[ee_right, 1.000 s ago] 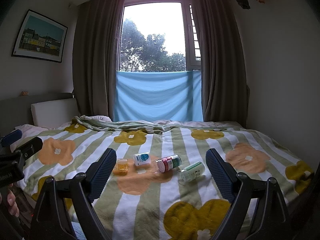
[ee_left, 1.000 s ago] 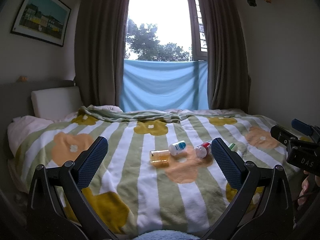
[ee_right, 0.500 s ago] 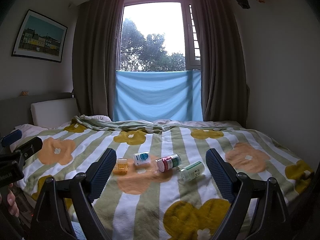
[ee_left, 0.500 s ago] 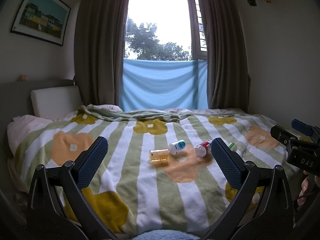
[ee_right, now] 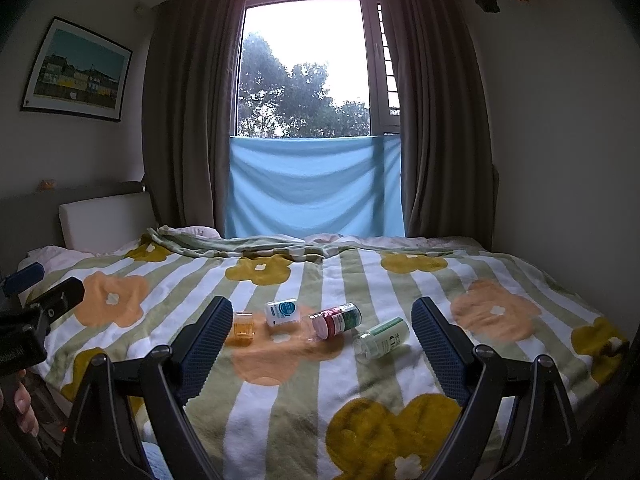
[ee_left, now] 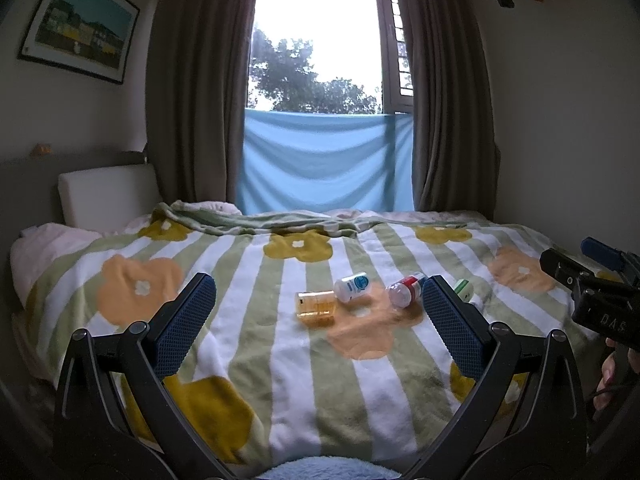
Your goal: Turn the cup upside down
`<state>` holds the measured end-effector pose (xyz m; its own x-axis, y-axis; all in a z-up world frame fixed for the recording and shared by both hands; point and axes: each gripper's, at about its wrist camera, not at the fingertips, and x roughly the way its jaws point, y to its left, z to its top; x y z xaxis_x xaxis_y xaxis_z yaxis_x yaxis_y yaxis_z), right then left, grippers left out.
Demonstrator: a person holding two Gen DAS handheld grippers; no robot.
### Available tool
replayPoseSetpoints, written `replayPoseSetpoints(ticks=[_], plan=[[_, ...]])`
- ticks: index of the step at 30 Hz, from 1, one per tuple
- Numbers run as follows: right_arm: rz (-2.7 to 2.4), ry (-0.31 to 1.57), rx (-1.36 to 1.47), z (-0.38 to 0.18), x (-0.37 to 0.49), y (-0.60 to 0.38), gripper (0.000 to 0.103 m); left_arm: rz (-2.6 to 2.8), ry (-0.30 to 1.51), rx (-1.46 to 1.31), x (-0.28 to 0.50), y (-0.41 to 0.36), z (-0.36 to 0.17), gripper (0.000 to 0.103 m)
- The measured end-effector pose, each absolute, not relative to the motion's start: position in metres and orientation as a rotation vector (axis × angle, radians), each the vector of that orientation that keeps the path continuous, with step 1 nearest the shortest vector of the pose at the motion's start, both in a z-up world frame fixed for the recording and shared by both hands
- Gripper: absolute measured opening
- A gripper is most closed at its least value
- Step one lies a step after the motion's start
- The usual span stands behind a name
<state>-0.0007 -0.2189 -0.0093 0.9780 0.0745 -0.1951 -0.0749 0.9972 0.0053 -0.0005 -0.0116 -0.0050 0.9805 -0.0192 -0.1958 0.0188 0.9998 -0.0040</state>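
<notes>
Nearest the lens: left gripper [ee_left: 318, 310] spread wide, nothing between the blue-padded fingers [ee_left: 184, 322]; lower frame cut off by the picture edge. Right gripper [ee_right: 322, 338] likewise wide apart and holding nothing, dark blue fingers [ee_right: 206, 340] framing the bed.

At the right edge of the left wrist view, part of the other gripper's black body, with a fingertip of the person's right hand [ee_left: 606, 376] barely visible beneath it. At the left edge of the right wrist view, the same kind of black body, with a bit of the left hand [ee_right: 24, 410] cut off by the frame.

Further out, on the striped flower blanket [ee_right: 280, 412] covering the bed: amber cup [ee_left: 315, 306] toward the left end of a loose row of small containers, well apart from both grippers. Seemingly on its side in the left wrist view, more upright in the right wrist view; hard to settle which. Just beside it, a white bottle with blue label [ee_right: 282, 312], lying down. Next, a red-banded bottle [ee_right: 334, 320] on its side, then a pale green bottle [ee_right: 382, 338], largely hidden behind the right finger in the left wrist view. Label text too small to read.

Beyond, a white pillow [ee_left: 106, 194] against the headboard. Farthest, a blue cloth [ee_right: 314, 186] across the lower window, dark curtains [ee_right: 436, 120] either side, framed picture [ee_left: 78, 26] on the left wall.
</notes>
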Motion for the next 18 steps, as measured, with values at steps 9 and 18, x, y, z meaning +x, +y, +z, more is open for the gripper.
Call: replayPoseSetpoints(ticks=[9, 18], plan=[[0.079, 0.225, -0.011, -0.018, 0.011, -0.22, 0.089, -0.093, 0.251, -0.012, 0.027, -0.007, -0.009, 0.103], [0.087, 0.276, 0.005, -0.035, 0.034, -0.236, 0.089, -0.239, 0.374, 0.239, 0.161, -0.033, -0.015, 0.103]])
